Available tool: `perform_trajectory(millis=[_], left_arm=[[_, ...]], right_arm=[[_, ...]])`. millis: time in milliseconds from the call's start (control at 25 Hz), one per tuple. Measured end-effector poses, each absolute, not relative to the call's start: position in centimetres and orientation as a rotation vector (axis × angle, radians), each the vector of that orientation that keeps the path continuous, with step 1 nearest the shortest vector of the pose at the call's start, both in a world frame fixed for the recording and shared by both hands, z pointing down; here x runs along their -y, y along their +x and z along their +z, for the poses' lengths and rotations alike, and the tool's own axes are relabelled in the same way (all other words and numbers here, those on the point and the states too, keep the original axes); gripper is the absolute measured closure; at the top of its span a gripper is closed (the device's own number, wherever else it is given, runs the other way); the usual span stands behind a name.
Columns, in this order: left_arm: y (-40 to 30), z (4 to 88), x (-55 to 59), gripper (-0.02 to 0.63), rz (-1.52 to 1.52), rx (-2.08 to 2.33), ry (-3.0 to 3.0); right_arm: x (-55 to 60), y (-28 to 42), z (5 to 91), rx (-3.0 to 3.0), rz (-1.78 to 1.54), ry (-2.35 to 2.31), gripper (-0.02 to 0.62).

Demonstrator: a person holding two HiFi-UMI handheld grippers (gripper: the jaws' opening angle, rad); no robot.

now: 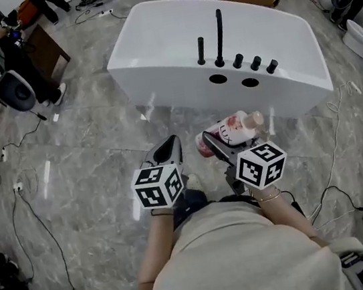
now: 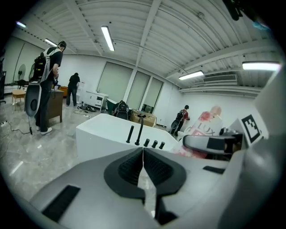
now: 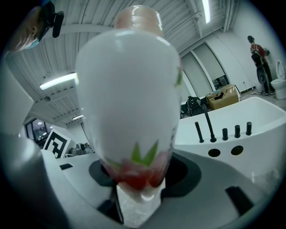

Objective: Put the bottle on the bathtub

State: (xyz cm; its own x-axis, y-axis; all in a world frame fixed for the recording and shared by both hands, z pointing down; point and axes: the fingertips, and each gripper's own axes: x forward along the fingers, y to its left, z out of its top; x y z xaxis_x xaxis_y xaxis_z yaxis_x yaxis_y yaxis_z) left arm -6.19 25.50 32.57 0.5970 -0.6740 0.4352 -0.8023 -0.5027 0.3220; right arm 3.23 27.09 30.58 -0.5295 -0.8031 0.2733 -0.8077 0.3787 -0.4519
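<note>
Currently the right gripper [image 1: 212, 142] clamps the bottle [image 1: 234, 128] near the bathtub [image 1: 157, 73]; left gripper [image 1: 170, 146] jaws pressed together.

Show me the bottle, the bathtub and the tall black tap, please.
bottle [image 1: 233, 128]: head view, its white and pink body.
bathtub [image 1: 153, 44]: head view, its bare white surface.
tall black tap [image 1: 220, 37]: head view, midway up its stem.

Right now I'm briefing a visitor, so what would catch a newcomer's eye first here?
The big white bathtub with its black faucet fills the floor ahead. Nearer, the right gripper clamps a white bottle with pink print, beside the shut, empty left gripper.
</note>
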Motion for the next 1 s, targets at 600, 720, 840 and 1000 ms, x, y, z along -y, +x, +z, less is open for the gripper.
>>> perform_trajectory(millis=[600,720,840,1000], left_arm=[[-10.3,35.8,-12.5,0.598,0.378,1.085,2.265],[-10.5,36.8,-10.4,0.598,0.369,1.1,2.227],[-10.8,37.5,-7.5,0.598,0.358,1.14,2.198],[-11.5,38.2,-2.6,0.598,0.363,1.186,2.157]], right_arm=[[-13.4,-1.3,32.5,2.513,0.938,1.503,0.362],[-11.2,-1.5,33.3,2.511,0.943,1.456,0.362],[-7.7,-1.5,33.9,2.529,0.935,1.425,0.362],[-1.9,-1.7,34.4,2.55,0.928,1.375,0.362]])
